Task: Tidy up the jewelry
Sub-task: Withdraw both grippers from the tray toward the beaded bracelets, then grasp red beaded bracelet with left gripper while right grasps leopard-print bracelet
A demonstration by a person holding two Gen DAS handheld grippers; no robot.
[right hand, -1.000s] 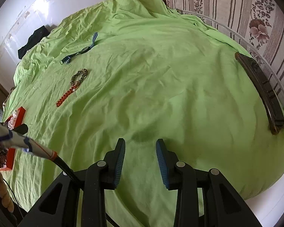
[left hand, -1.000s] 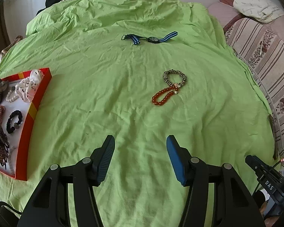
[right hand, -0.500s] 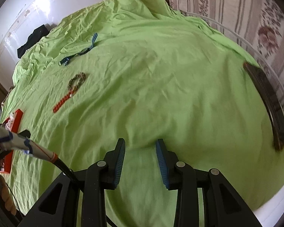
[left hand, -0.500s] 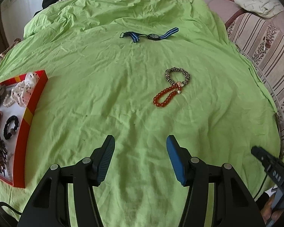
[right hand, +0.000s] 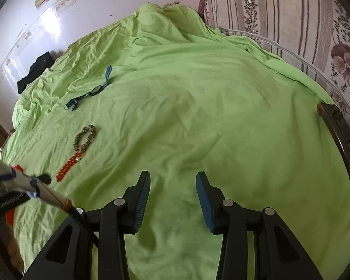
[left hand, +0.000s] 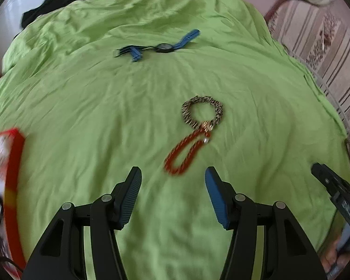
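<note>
Wrinkled lime-green bedsheet covers the whole work surface, with a striped floral cushion along its far right edge and a dark garment bunched at the far left corner.

Over this cloth the left gripper hangs with its jaws spread wide and nothing between them; the ribbed pads look blue on black plastic arms. Just beyond its fingertips lies the red beaded bracelet, a narrow loop of round glossy beads whose long axis runs diagonally, from the near left up to the far right. Its far end touches or overlaps the leopard-print scrunchie, a soft ruffled fabric ring lying flat; a small gold and pearl-like charm sits at the junction. Farther away, the wristwatch is stretched out flat, its blue striped woven strap running roughly left to right, the round dark face between the two halves.

At the left edge, blurred, a red-rimmed tray holds pale and dark pieces that cannot be identified.

The right gripper hovers above bare sheet well to the right of the jewelry, jaws moderately apart and empty. A curved dark brown bar lies near the sheet's right rim.
</note>
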